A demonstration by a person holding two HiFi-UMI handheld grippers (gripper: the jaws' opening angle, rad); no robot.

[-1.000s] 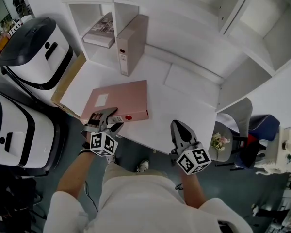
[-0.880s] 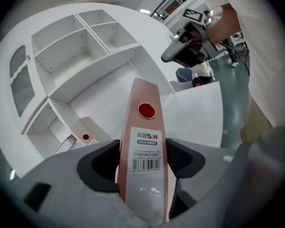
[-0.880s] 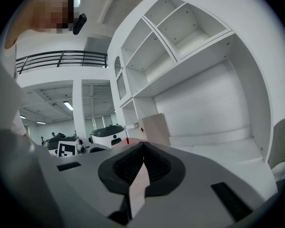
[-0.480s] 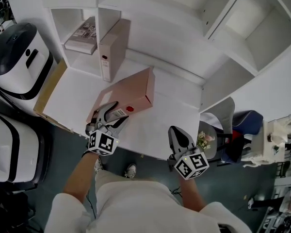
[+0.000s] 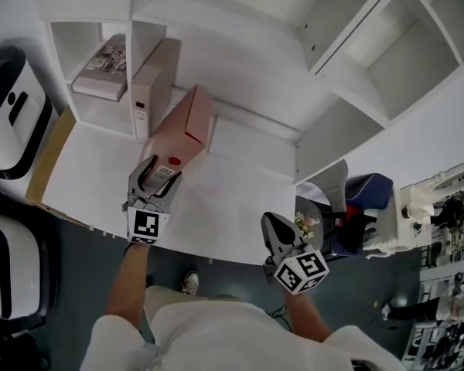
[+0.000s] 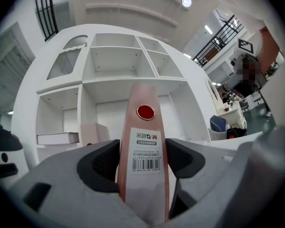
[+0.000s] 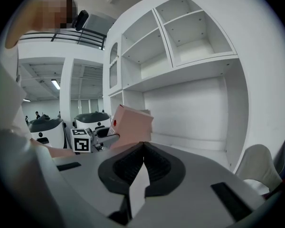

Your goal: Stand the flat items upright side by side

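A pink binder [image 5: 187, 124] stands on edge on the white desk [image 5: 232, 184], leaning a little, its spine with a red dot [image 6: 145, 111] and barcode label toward me. My left gripper [image 5: 159, 170] is shut on that spine [image 6: 143, 148], one jaw on each side. Just to its left a paler binder [image 5: 148, 90] stands upright against the shelf divider [image 6: 91, 134]. A flat book [image 5: 100, 59] lies in the left cubby. My right gripper [image 5: 277, 230] hovers at the desk's near edge, shut with nothing in it [image 7: 143, 158], and its view shows the pink binder [image 7: 132, 125] at left.
White shelf cubbies [image 5: 348, 29] rise behind and right of the desk. Black-and-white machines [image 5: 8, 122] stand at left, with a cardboard panel [image 5: 48, 157] against the desk's left edge. A grey chair [image 5: 334, 188] and small flowers [image 5: 304, 224] are at right.
The pink binder lay flat on the desk; my left gripper has tipped it up onto its edge and carried it toward the upright binder. The right gripper has stayed shut near the desk edge.
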